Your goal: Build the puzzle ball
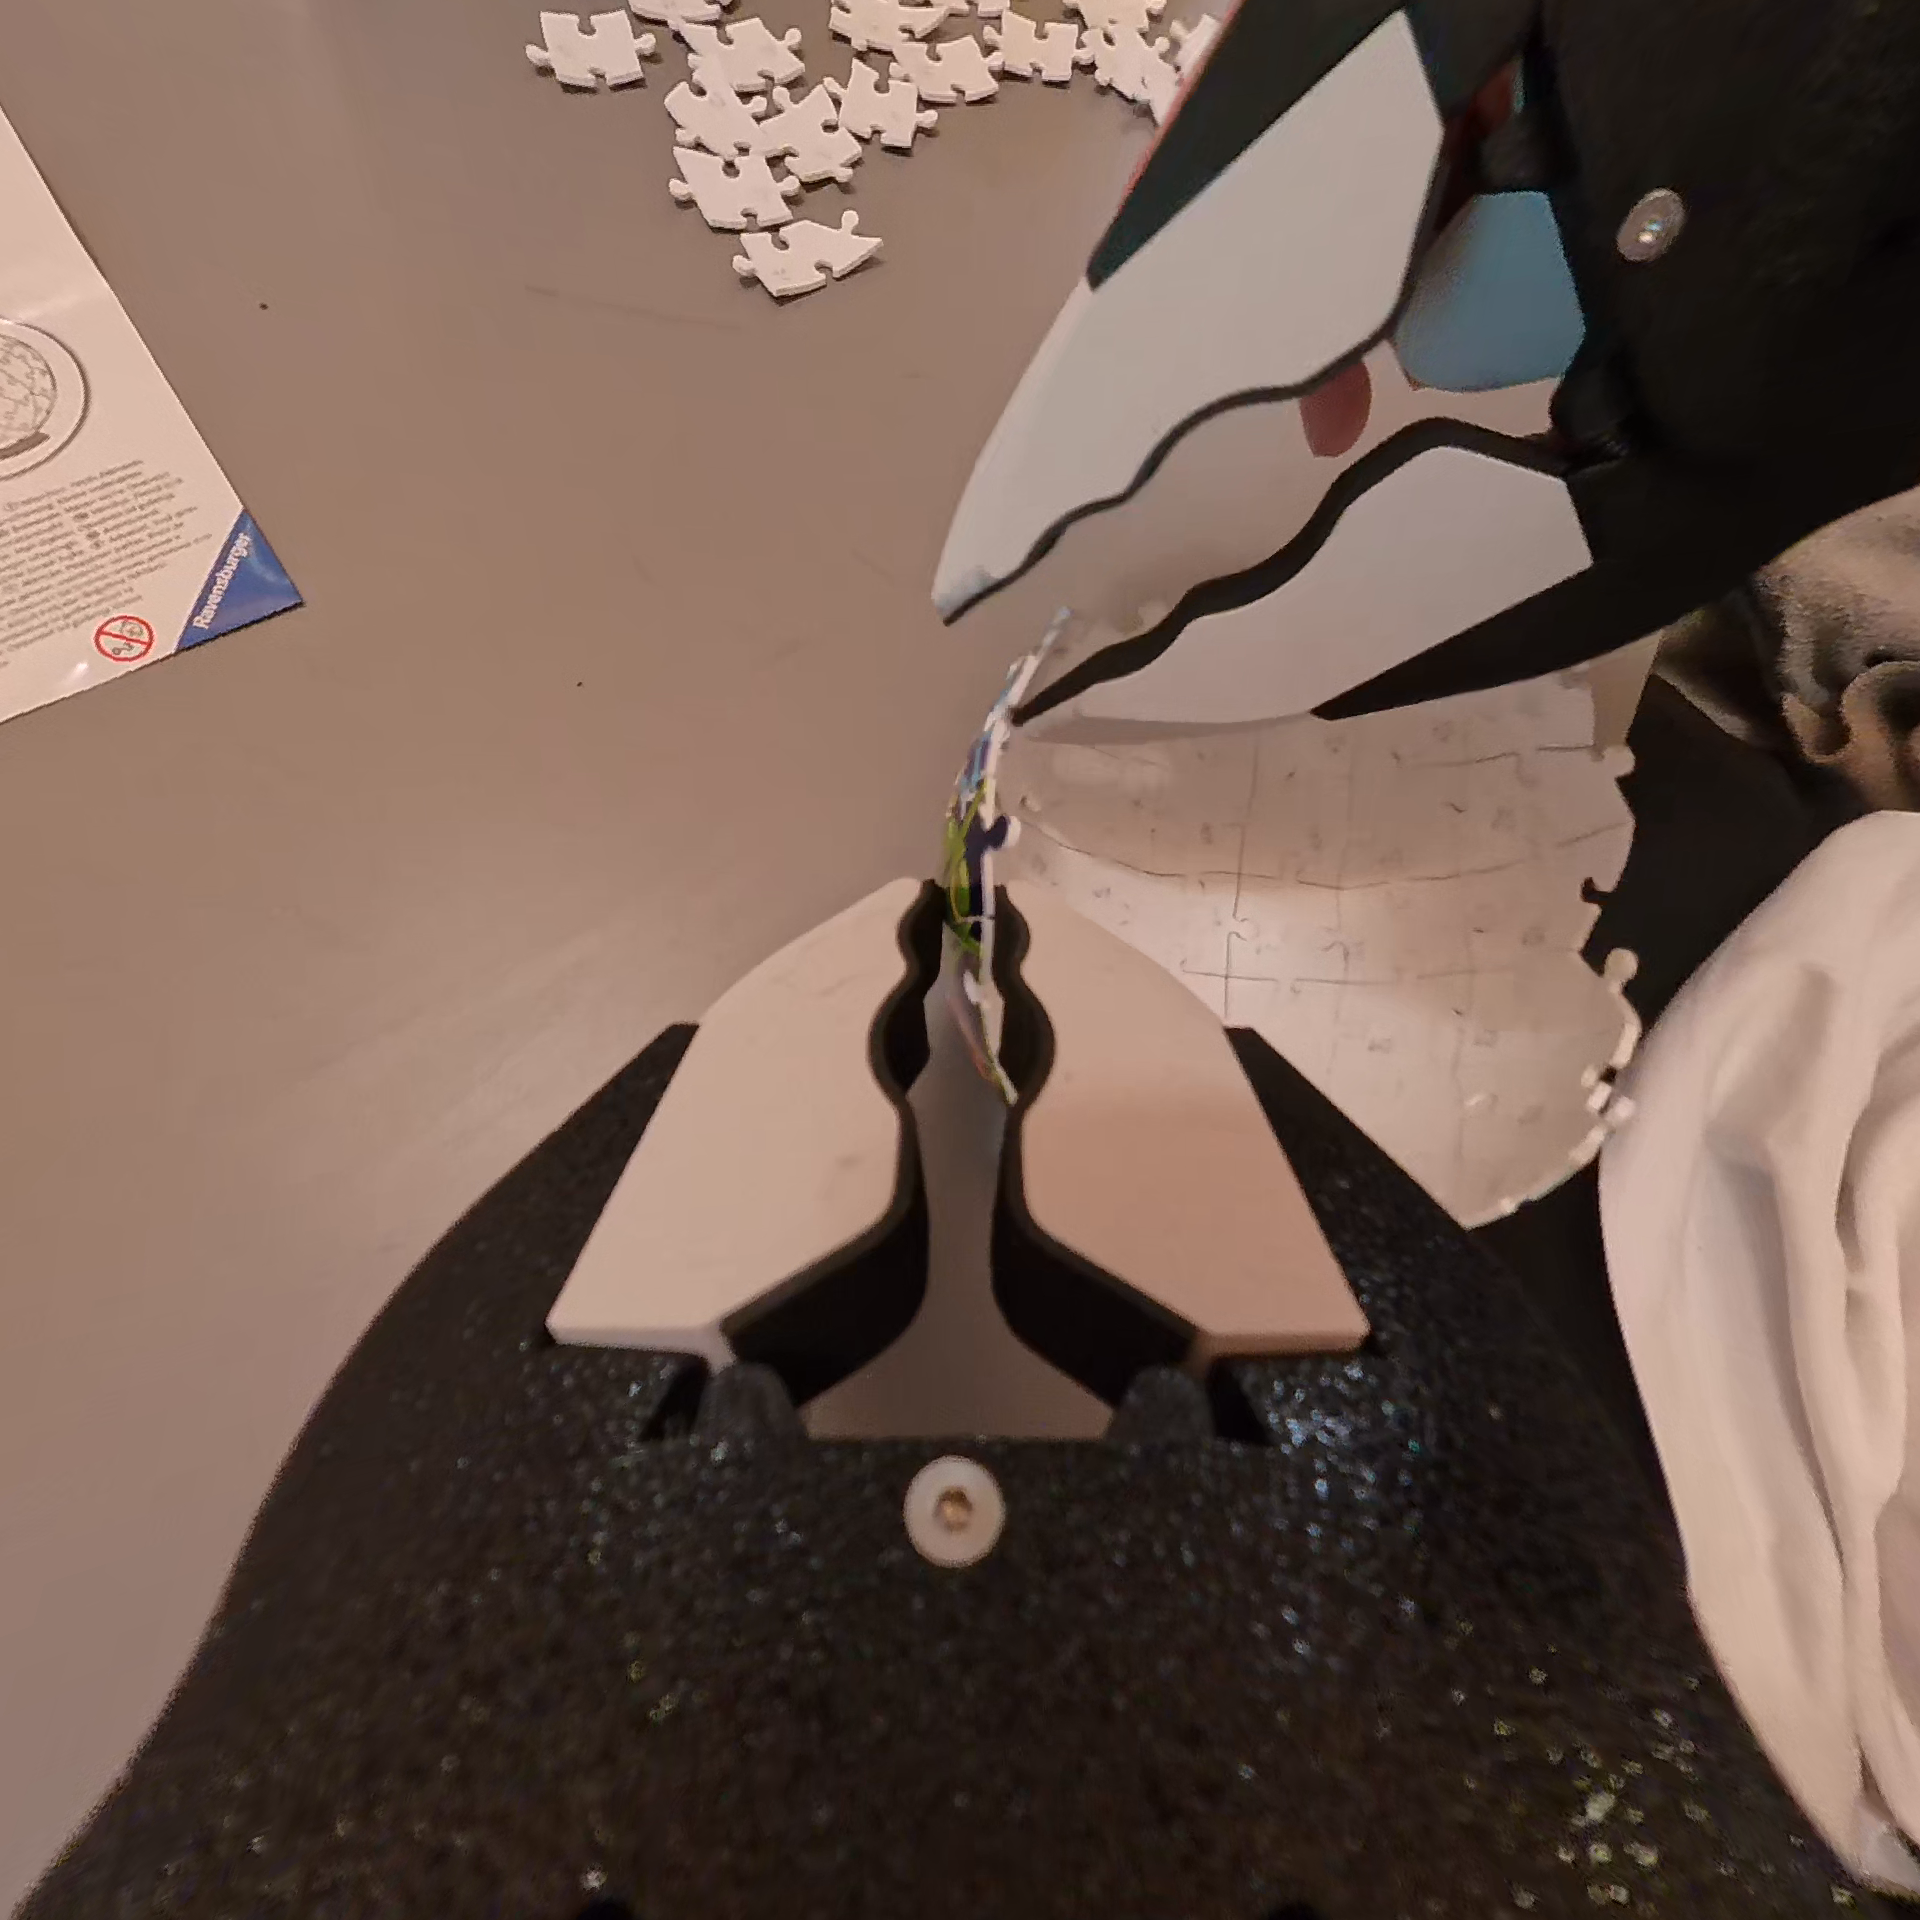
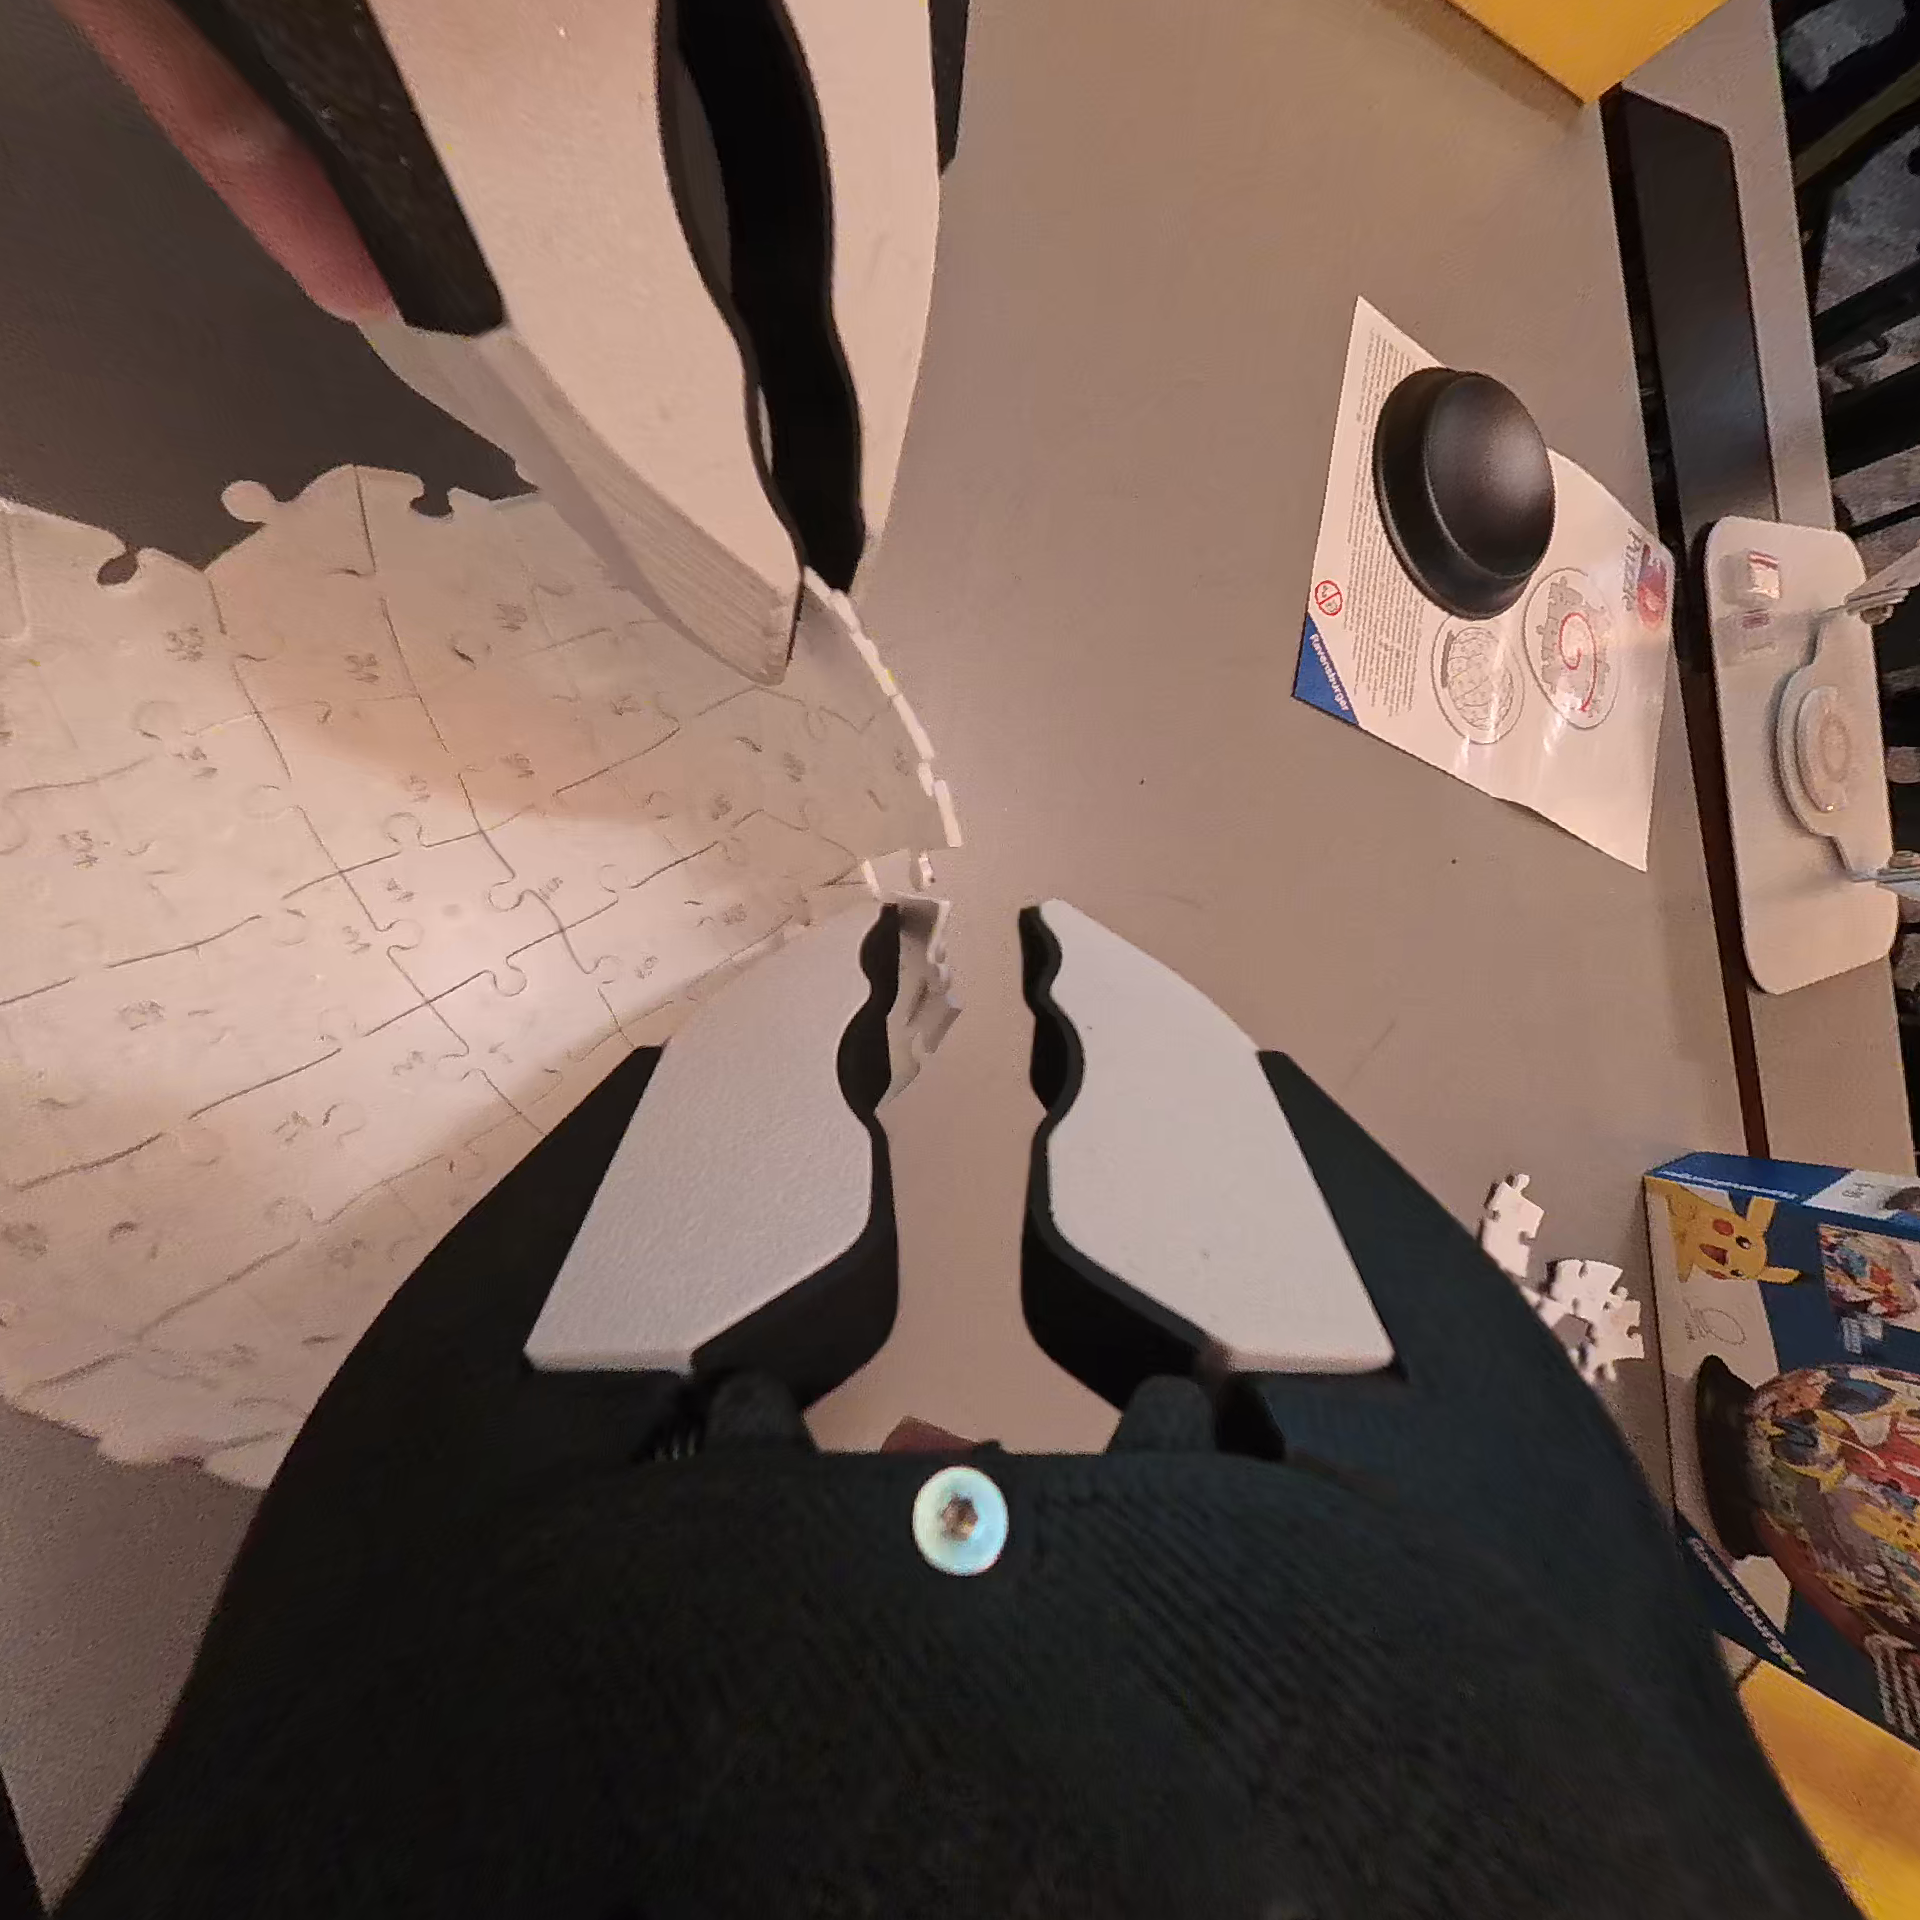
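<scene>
Nearest the left wrist camera, the left gripper (image 1: pixel 977 935) is clamped on the rim of the half-built puzzle ball shell (image 1: pixel 1351 935), held above the grey desk (image 1: pixel 468 727). Its partner, the right gripper (image 2: pixel 956 935), stands apart at that rim, a loose piece (image 2: pixel 928 987) against its left finger. Spare white pieces (image 1: pixel 790 114) lie scattered farther back.

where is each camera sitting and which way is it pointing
Left wrist view: sits on the left hand-held gripper, looking forward and down over the grey table. Its fingers pinch the rim of the part-built puzzle ball; loose pieces lie beyond, and a white sleeve shows.
Right wrist view: sits on the right hand-held gripper, facing the leaflet and black stand. A piece rests against one finger.
Shared: the ball, leaflet, table and both grippers.
</scene>
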A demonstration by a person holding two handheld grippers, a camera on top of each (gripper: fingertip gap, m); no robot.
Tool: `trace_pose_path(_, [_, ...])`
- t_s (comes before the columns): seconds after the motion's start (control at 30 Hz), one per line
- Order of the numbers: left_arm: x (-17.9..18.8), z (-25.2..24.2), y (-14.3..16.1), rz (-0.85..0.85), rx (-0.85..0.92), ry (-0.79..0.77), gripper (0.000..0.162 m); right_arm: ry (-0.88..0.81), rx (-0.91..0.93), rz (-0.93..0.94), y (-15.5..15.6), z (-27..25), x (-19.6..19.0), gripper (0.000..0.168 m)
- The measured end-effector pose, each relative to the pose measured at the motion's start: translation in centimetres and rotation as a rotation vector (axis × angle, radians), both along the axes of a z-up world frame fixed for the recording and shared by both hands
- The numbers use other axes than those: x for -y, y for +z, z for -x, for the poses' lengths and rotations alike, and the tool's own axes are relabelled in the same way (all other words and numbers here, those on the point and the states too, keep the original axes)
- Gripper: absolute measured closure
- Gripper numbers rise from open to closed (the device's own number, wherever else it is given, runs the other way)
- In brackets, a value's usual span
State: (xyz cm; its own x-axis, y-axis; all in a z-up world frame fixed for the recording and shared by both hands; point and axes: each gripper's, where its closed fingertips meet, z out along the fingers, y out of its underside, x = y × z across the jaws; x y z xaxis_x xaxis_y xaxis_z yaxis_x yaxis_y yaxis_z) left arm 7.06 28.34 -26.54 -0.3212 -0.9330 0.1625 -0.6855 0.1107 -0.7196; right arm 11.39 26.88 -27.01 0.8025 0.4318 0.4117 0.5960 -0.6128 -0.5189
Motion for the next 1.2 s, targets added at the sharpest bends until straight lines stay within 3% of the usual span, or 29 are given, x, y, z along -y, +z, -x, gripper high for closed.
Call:
trace_pose_path(0.3, [0.2,-0.1,0.1,-0.016,0.017,-0.017,0.154,0.09,0.011,0.066,0.3,0.0,0.1,0.142])
trace_pose_path(0.53, [0.2,-0.1,0.1,-0.009,0.02,-0.019,0.154,0.164,0.049,0.071,0.5,0.5,0.4,0.157])
trace_pose_path(0.77, [0.3,-0.2,0.0,-0.018,0.017,-0.019,0.155,0.141,-0.01,0.136,-0.6,0.7,1.0,0.16])
trace_pose_path(1.2, [0.2,-0.3,0.0,0.0,0.022,-0.015,0.155,0.193,-0.056,0.036,1.5,1.3,1.0,0.165])
